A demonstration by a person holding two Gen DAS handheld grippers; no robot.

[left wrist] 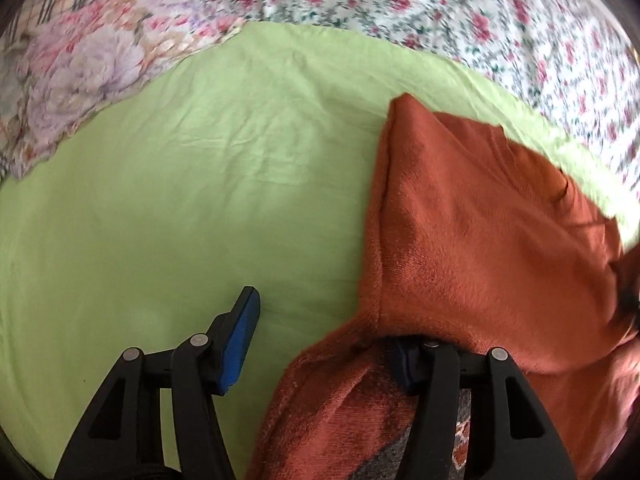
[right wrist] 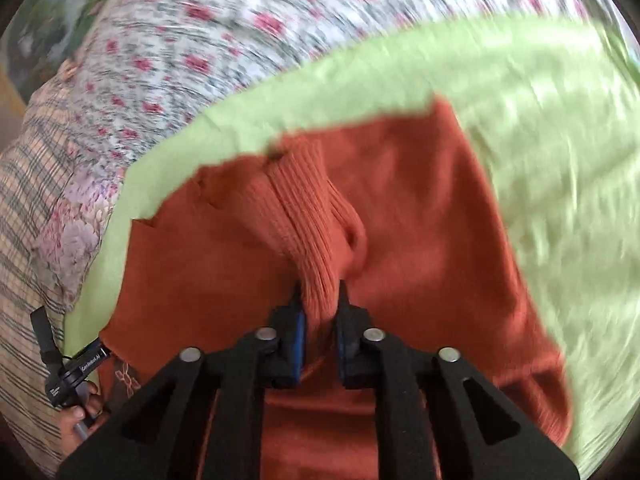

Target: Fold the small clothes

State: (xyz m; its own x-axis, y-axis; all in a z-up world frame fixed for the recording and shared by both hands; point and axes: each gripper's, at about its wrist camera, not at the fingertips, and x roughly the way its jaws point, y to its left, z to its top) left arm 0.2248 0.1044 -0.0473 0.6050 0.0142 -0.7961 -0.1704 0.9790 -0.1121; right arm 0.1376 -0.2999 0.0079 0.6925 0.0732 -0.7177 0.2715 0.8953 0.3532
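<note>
The rust-orange sweater (right wrist: 420, 208) lies partly bunched on a light green sheet (left wrist: 180, 208), which is spread over a bed covered in a white cloth with small red flowers (left wrist: 460, 12). My right gripper (right wrist: 322, 320) is clenched on the sweater's ribbed cuff or hem band (right wrist: 308, 216); the ribbed knit runs straight down between its two blue pads and is pinched there. My left gripper (left wrist: 320, 332) has its jaws standing apart. One blue pad (left wrist: 240, 344) hangs bare over the green sheet, while the other finger is buried under a fold of the orange cloth, so nothing is pinched on that side. The view from the right wrist is smeared with motion blur. At the left edge of that view a person's hand (right wrist: 82, 412) holds the other gripper's handle, beside a pillow with large pale flowers (left wrist: 84, 76).

I judge this to be an early fold: one ribbed end is secured and being carried across the body of the garment. Next, I would need the left jaws to close on an edge of the sweater so both ends travel together and the fold lands flat.
</note>
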